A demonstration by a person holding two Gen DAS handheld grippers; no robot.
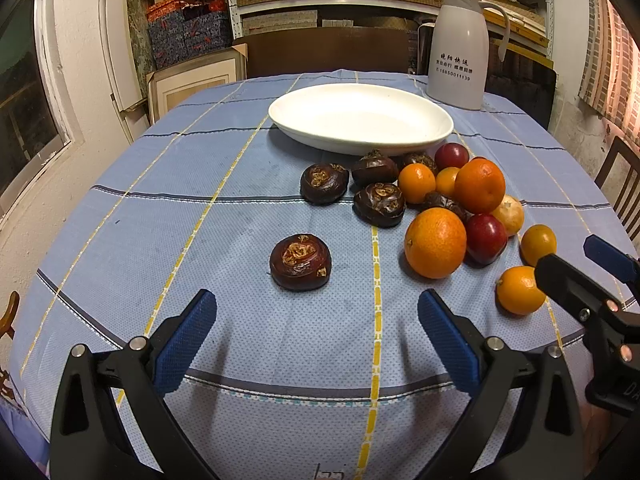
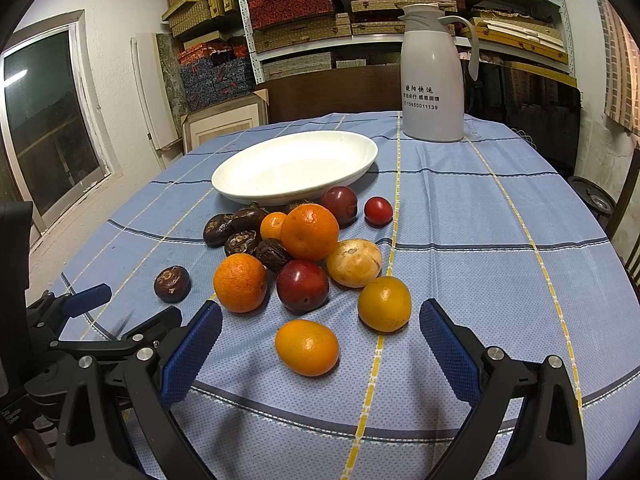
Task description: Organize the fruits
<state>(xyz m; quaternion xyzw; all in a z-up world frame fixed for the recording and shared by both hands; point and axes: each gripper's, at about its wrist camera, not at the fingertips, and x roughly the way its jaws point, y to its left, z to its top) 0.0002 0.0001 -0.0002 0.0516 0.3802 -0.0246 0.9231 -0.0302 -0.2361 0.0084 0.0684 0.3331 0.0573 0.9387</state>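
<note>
An empty white oval dish sits at the table's middle back. Before it lies a pile of fruit: oranges, red plums, small yellow-orange fruits, a pale round fruit and several dark brown water chestnuts. One chestnut lies apart to the left. My left gripper is open and empty, just short of that chestnut. My right gripper is open and empty, with the nearest yellow-orange fruit between its fingertips' line.
A white thermos jug stands at the back right. The blue checked tablecloth covers a round table. Wooden chairs stand at the right edge, and shelves of boxes fill the back wall. The right gripper also shows in the left wrist view.
</note>
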